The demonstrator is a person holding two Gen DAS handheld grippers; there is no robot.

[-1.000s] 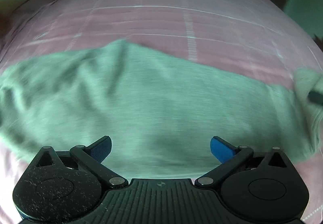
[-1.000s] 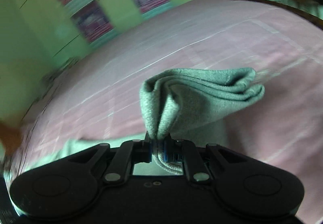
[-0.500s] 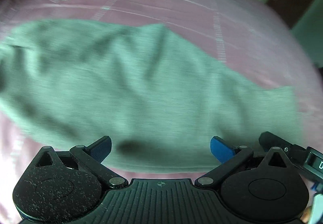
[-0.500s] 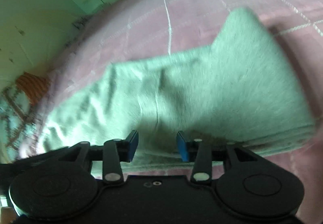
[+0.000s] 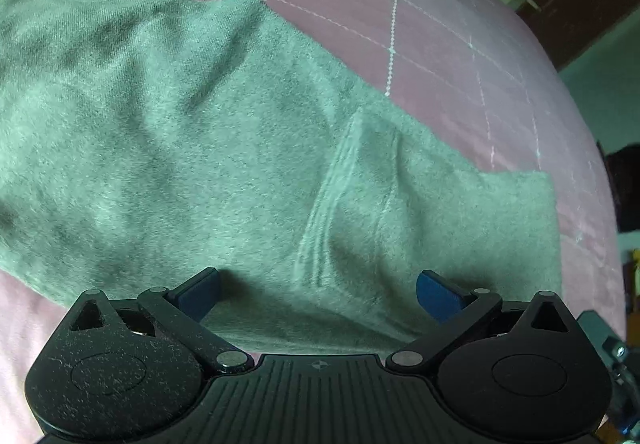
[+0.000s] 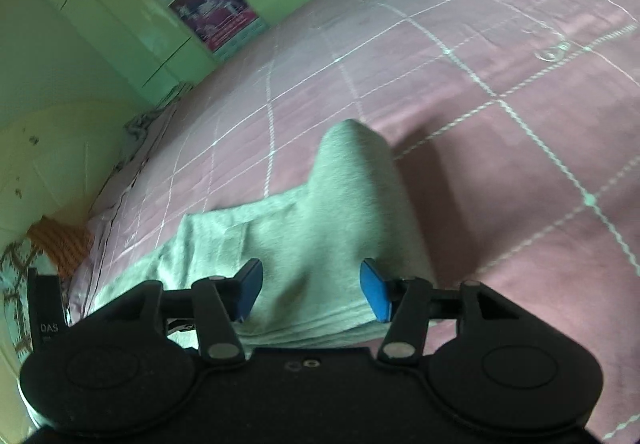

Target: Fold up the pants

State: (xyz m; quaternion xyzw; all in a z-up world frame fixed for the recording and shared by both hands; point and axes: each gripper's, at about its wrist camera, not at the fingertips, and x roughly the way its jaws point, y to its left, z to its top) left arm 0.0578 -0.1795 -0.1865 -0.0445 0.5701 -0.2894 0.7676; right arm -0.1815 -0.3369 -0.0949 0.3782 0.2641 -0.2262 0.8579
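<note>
Pink quilted bedding (image 5: pixel 440 24), stitched in a white grid, fills both wrist views, with pale green cupboard doors (image 6: pixel 100 16) bearing posters (image 6: pixel 212 12) rising beyond the far edge of the bed. Spread across that bedding lie the grey-green pants (image 5: pixel 200 132), a soft fleecy garment stretching from the left side of the left wrist view to a squared-off end at the right, with one layer folded back over the rest so that a stitched hem runs diagonally across the cloth. Above the near edge of the pants, the left gripper (image 5: pixel 318 292) points steeply down, its blue-padded fingers (image 5: pixel 436 294) spread wide and holding nothing. Toward the squared-off end of the pants, the right gripper (image 6: pixel 312 292) hangs over a bunched ridge of cloth that rises to a rounded peak ahead of it; its jaws have just been opening, and they now stand apart, with cloth lying between the blue pads (image 6: pixel 374 296) but not pinched by them. A sliver of the right gripper's dark body shows at the lower right corner of the left wrist view.
</note>
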